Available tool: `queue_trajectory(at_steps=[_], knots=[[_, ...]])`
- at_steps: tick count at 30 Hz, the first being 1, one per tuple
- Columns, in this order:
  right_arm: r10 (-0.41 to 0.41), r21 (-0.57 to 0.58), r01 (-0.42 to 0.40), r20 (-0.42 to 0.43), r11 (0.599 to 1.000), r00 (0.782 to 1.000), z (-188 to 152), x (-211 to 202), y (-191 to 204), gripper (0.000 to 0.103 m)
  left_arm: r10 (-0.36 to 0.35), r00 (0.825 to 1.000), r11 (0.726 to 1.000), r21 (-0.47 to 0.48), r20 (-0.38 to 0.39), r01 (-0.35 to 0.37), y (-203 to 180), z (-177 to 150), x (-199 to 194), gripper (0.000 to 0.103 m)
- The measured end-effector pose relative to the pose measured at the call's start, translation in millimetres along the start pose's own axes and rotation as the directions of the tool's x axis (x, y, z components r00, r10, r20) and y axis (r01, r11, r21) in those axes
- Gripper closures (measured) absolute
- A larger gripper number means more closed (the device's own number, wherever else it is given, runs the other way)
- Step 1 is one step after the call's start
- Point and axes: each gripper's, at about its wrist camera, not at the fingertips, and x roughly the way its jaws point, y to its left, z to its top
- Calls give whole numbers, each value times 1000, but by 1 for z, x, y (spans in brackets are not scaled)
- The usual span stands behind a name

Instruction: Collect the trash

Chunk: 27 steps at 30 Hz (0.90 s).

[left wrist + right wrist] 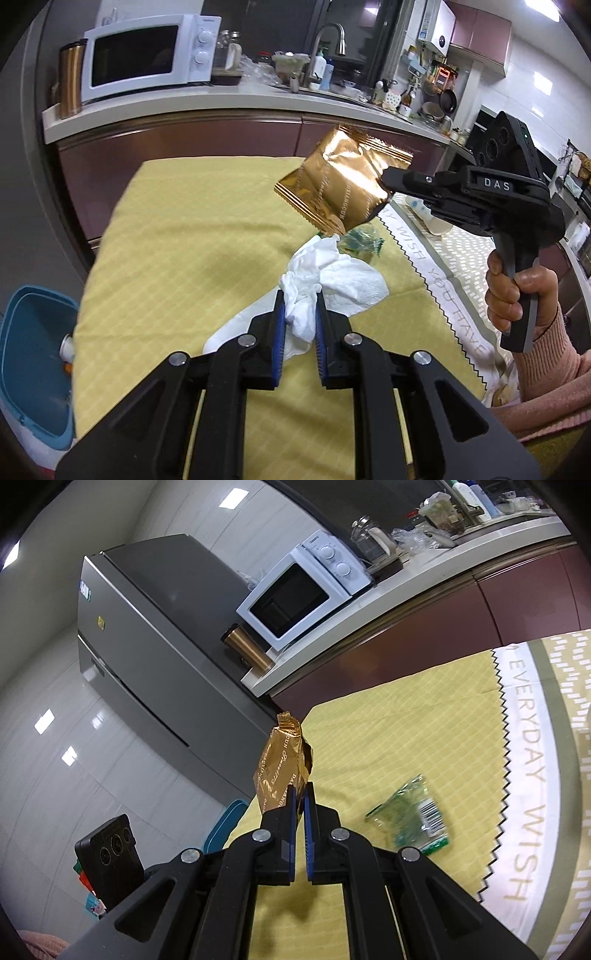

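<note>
My left gripper (300, 297) is shut on a crumpled white paper tissue (334, 280), held above the yellow tablecloth (177, 236). Ahead and to the right, my right gripper (386, 181) is shut on a corner of a gold foil snack wrapper (340, 184) and holds it in the air. In the right wrist view the right gripper (301, 794) pinches that gold wrapper (279, 768) between its blue pads. A green clear plastic wrapper (410, 818) lies flat on the cloth; in the left wrist view this green wrapper (364, 242) peeks out behind the tissue.
A blue bin (33, 365) stands on the floor left of the table; its blue rim (223, 825) shows beside the table edge. A person's hand (517, 299) in a pink sleeve grips the right gripper's handle. Behind the table runs a counter (221, 99) with a white microwave (147, 55).
</note>
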Motion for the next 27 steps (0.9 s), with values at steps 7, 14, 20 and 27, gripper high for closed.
queue_trajectory(at_steps=[7,14,20,27], knots=[[28,-14,-28,-19,1000,999,-8,7,12,100,34,999,999,-19,15,-34,13,-6,-18,89],[50,-22,-51,-43,998,998,-13,16,22,100,65,997,997,-45,35,-64,23,-11,-33,89],[67,-27,-69,-69,997,995,-19,25,29,100,88,995,994,-64,47,-85,32,-16,-42,89],[85,-35,-88,-91,995,992,-24,33,39,100,107,993,991,-90,57,-101,44,-24,-55,89]])
